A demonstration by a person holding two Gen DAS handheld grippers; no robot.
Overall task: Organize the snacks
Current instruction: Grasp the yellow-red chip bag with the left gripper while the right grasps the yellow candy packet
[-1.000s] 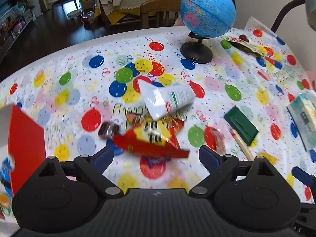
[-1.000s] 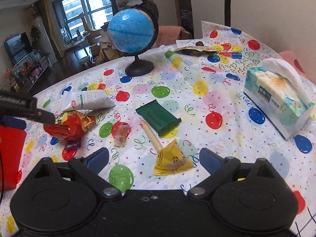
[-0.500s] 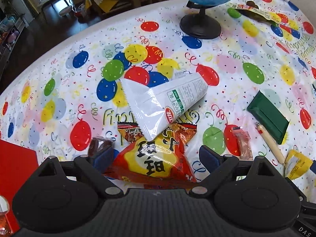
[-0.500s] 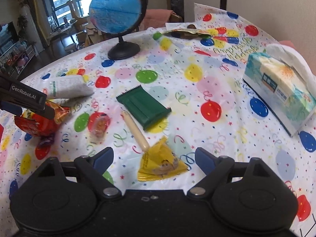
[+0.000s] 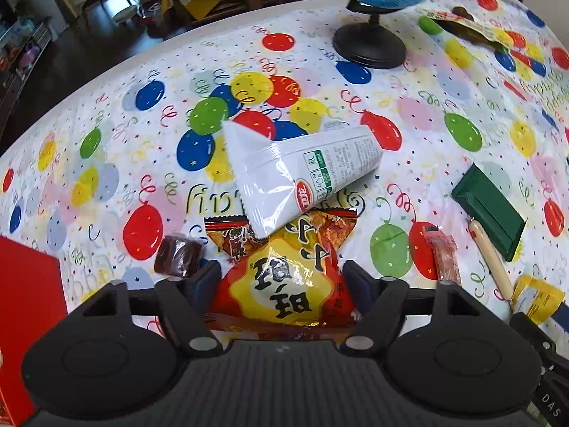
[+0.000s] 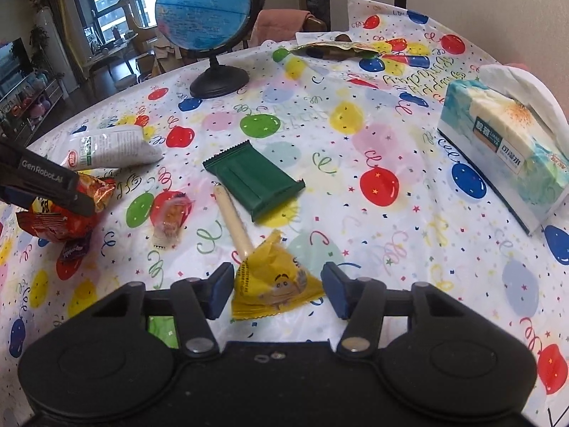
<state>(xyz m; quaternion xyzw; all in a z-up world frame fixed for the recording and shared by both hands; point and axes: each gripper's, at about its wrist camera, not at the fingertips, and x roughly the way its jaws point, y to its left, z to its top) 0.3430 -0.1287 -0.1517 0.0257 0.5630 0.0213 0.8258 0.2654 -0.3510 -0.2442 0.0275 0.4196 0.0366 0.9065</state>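
My left gripper is open, its jaws on either side of a red and yellow snack bag lying on the table. A white packet lies across the bag's far end. A small dark candy sits just left of the left jaw. My right gripper is open around a yellow triangular snack packet. A sausage stick, a green wafer packet and a clear wrapped sweet lie beyond it. The left gripper shows at the left of the right wrist view.
A red box stands at the left edge. A globe on a black stand is at the back, a tissue box at the right, and a flat dark-and-yellow package at the far side. The balloon tablecloth covers the table.
My left gripper has come down and forward until its jaws straddle the red and yellow bag. My right gripper has moved forward and its jaws now flank the yellow packet.
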